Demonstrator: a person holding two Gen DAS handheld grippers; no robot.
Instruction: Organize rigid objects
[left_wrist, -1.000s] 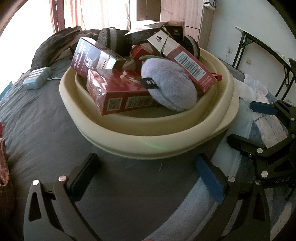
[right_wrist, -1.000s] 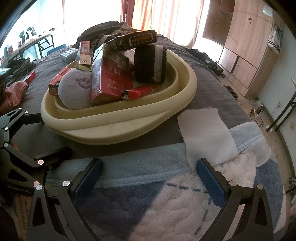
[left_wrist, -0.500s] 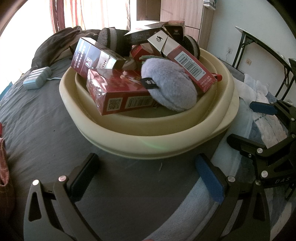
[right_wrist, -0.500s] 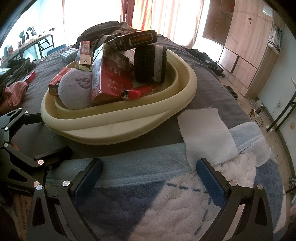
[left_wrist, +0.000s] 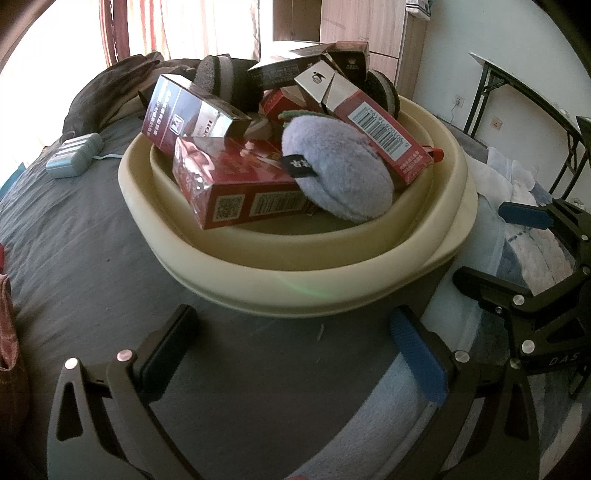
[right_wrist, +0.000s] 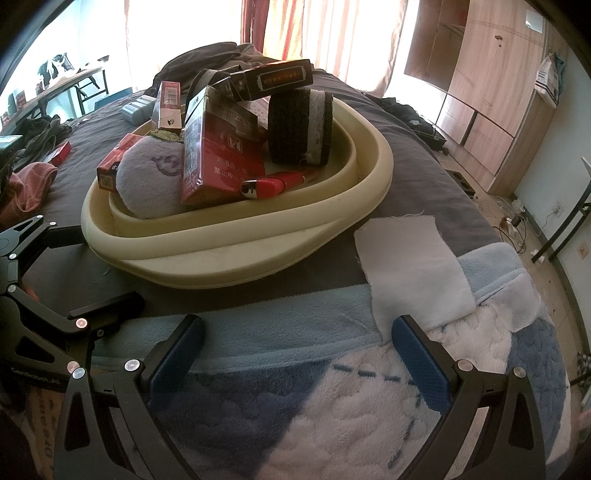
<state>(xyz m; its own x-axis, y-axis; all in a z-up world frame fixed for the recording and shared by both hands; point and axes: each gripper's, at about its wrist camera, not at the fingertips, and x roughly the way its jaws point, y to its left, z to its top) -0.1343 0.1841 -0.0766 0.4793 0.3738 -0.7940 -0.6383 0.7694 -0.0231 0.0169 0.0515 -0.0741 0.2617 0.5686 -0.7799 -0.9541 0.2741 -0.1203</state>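
Item count, cream basin (left_wrist: 280, 273) on the bed

1 basin, 1 purple plush puff (left_wrist: 340, 177), 1 red lighter (right_wrist: 273, 184), 2 black-and-grey rolls (right_wrist: 299, 125) (left_wrist: 218, 75), at least 6 cartons in red and dark packs (left_wrist: 240, 192) (pile overlaps, exact count unclear); off the basin: 1 white cloth (right_wrist: 410, 269), 1 pale-blue pack (left_wrist: 74, 155).

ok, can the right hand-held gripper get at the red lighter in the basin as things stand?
Probably yes. The right hand-held gripper is open and empty, facing the basin. The red lighter lies exposed near the basin's near rim with nothing on top of it, though a red box sits close beside it.
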